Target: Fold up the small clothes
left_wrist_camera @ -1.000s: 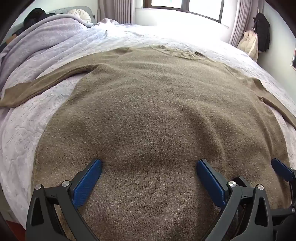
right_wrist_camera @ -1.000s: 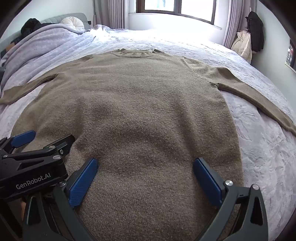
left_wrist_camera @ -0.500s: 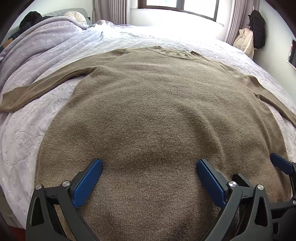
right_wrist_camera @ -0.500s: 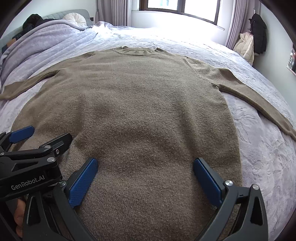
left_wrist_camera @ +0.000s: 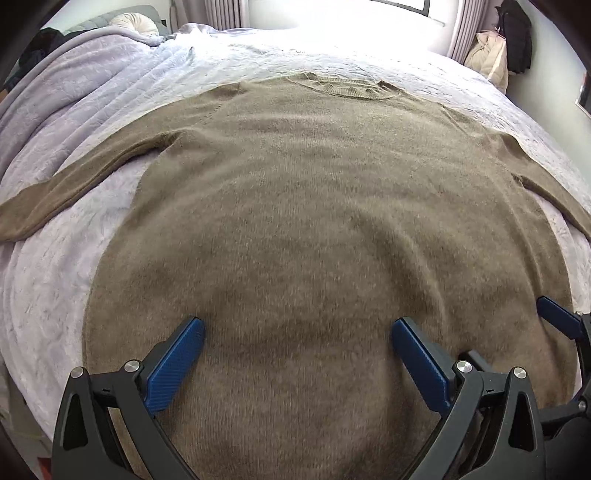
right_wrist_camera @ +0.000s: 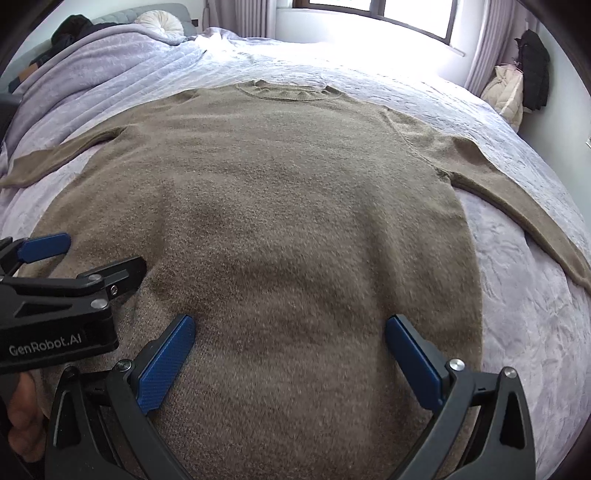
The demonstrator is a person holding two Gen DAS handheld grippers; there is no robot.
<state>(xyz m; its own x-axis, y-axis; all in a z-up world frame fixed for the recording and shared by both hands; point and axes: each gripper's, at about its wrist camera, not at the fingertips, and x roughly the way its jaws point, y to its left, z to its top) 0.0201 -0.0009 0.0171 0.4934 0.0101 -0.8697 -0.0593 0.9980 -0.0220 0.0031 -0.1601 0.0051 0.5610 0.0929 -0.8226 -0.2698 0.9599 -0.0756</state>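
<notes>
Both the left gripper and right gripper hover spread wide, holding nothing, over the flat olive-brown knitted sweater on the lilac quilted bedspread; folding looks unstarted, so next grab a sleeve or the hem.

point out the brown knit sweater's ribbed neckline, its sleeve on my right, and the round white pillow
ribbed neckline of the brown knit sweater (right_wrist_camera: pixel 286 93), right wrist view, middle of the collar band
right sleeve (right_wrist_camera: pixel 517 206), right wrist view, mid-sleeve
round white pillow (right_wrist_camera: pixel 159 22), right wrist view, its centre

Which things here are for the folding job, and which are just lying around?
For the job: brown sweater; left tongs, open; right tongs, open.
Lying about: round pillow; purple blanket; black coat; cream bag.
</notes>
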